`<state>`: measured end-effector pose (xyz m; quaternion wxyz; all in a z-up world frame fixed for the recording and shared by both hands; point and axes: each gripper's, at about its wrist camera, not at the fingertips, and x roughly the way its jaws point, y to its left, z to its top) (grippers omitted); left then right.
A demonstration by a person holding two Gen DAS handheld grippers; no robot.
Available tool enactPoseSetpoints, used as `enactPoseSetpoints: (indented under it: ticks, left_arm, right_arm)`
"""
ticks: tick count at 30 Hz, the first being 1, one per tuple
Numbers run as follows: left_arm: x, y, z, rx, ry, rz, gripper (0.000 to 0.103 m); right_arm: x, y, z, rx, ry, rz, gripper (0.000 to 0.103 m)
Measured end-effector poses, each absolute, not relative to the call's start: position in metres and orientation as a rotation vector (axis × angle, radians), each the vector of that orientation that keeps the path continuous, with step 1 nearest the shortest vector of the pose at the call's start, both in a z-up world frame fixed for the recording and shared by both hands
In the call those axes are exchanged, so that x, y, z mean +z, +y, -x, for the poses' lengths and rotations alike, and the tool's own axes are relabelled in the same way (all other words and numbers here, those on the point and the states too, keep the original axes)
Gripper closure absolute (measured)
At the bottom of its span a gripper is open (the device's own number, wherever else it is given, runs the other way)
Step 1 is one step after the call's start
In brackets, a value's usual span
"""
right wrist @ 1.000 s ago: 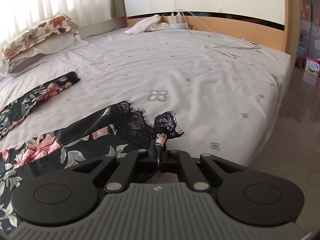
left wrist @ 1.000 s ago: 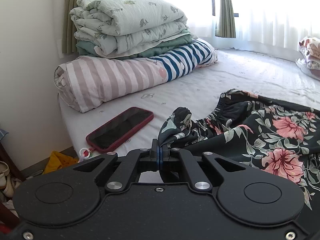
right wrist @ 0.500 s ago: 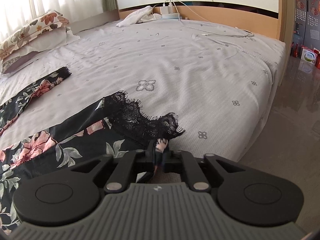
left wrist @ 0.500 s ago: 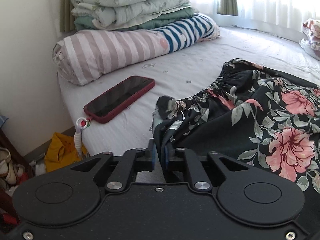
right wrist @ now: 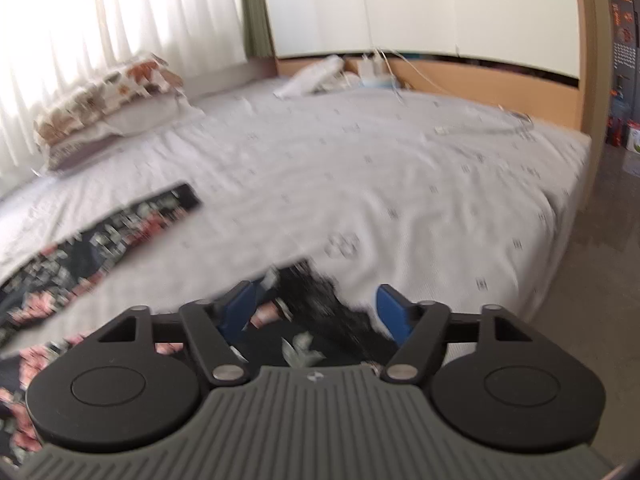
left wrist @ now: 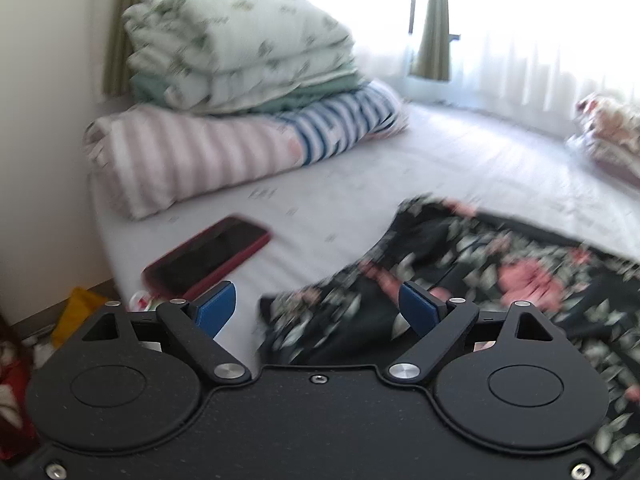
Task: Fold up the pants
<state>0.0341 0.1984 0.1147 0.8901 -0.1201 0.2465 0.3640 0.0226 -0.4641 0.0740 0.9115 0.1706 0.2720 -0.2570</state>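
Note:
Black floral pants [left wrist: 500, 276] lie on the white bed sheet [left wrist: 360, 184]. In the left wrist view their waistband end lies below and between the blue pads of my left gripper [left wrist: 318, 308]; its jaws are opening and the pads touch no cloth. In the right wrist view the lace-trimmed leg hem [right wrist: 320, 300] lies under my right gripper [right wrist: 316, 312], whose jaws are also opening, clear of the fabric. The other leg [right wrist: 132, 224] stretches away to the left. Both views are blurred by motion.
A red-cased phone [left wrist: 208, 258] lies near the bed's left edge. Striped bedding [left wrist: 224, 148] with folded quilts [left wrist: 236, 40] sits behind it. A floral pillow [right wrist: 108, 100] lies by the curtains, cables [right wrist: 380, 72] lie at the wooden headboard, and the floor [right wrist: 592, 264] drops off at right.
Both grippers went from shut on the pants to wide apart, letting go of the waistband and the lace hem. Both have lifted away, and the cloth has dropped onto the bed.

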Motion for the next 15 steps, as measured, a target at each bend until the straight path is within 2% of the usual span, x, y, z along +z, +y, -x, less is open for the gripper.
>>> enactPoseSetpoints:
  ticks: [7, 15]
  left_arm:
    - [0.169, 0.194, -0.053, 0.647, 0.389, 0.226, 0.007]
    - [0.206, 0.195, -0.100, 0.475, 0.464, 0.228, 0.004]
  right_arm:
    - [0.140, -0.459, -0.039, -0.442, 0.444, -0.405, 0.013]
    - [0.186, -0.456, -0.087, -0.363, 0.423, -0.497, 0.008]
